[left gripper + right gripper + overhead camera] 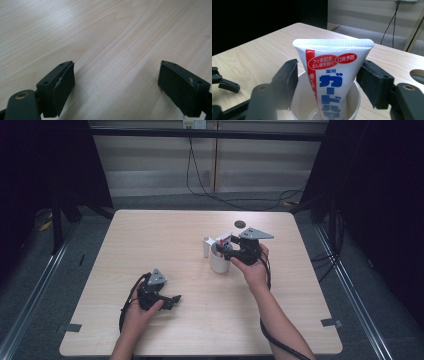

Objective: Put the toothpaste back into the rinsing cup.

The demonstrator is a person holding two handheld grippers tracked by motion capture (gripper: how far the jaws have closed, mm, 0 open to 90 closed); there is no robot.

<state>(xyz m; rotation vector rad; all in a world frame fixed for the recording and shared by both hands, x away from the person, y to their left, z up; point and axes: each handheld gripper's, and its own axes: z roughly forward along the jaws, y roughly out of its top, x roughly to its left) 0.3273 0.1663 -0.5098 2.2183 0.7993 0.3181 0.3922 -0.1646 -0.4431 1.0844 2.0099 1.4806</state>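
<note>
Nearby, white cylinder [206, 246] beside cup [218, 262]; right gripper [328, 82] loose around toothpaste tube [334, 82]; left gripper [116, 87] wide.

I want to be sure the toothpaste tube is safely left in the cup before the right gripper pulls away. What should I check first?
1. Toothpaste tube stands inside the white cup: ok.
2. Right gripper pads clear of the tube: left side ok, right side cannot tell.
3. Cup upright on the table: ok.
4. Tube leans on the rim, stable: cannot tell.
5. Left gripper open, holding nothing, away from the cup: ok.
</note>
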